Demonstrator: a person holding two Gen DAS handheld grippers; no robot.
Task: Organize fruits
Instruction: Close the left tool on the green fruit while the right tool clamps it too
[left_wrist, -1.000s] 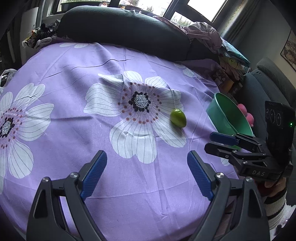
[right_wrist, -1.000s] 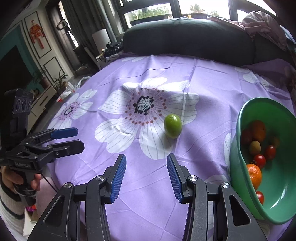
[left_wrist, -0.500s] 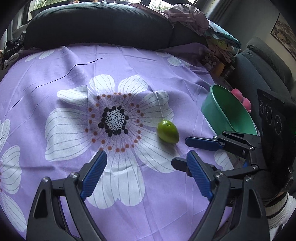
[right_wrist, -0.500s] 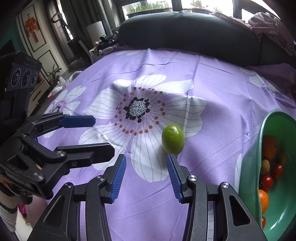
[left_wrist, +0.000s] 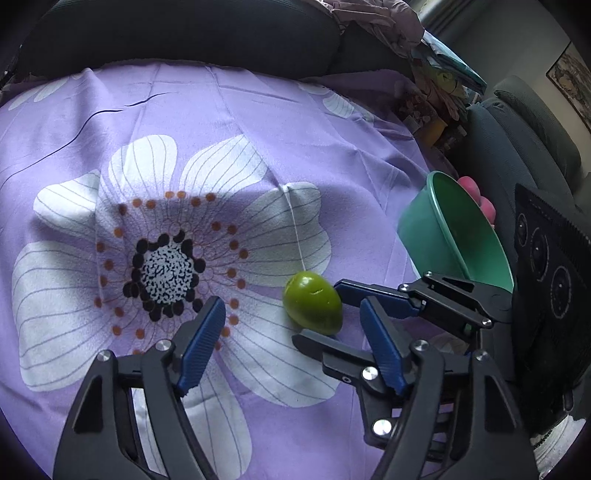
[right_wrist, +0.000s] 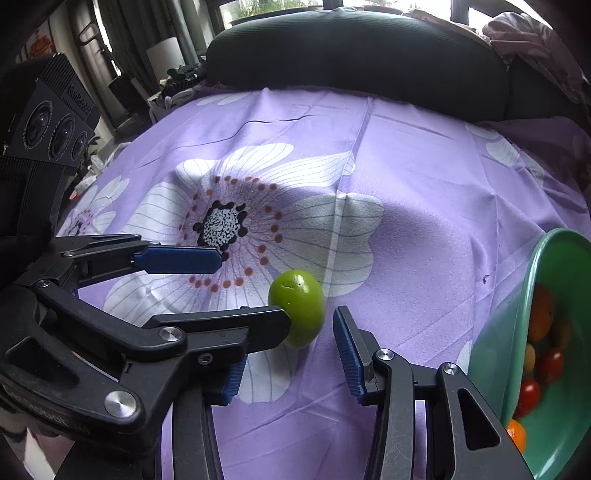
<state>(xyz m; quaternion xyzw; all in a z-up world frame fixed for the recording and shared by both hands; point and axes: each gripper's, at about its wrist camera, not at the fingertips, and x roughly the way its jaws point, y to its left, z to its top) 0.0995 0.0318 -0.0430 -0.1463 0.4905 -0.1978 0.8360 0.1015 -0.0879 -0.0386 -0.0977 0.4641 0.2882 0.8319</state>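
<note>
Beside green fruit (right_wrist: 296, 307), both tongs nearer now, spread.

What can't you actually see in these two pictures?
- Green bowl contents: the left view shows only its outer wall and rim; the right view's edge crops it.
- Green fruit: its near-left side sits behind the left claw in the right view.
- Right claw: its left fingertip is covered by that same claw.
- Pink objects behind the bowl: mostly hidden.
</note>
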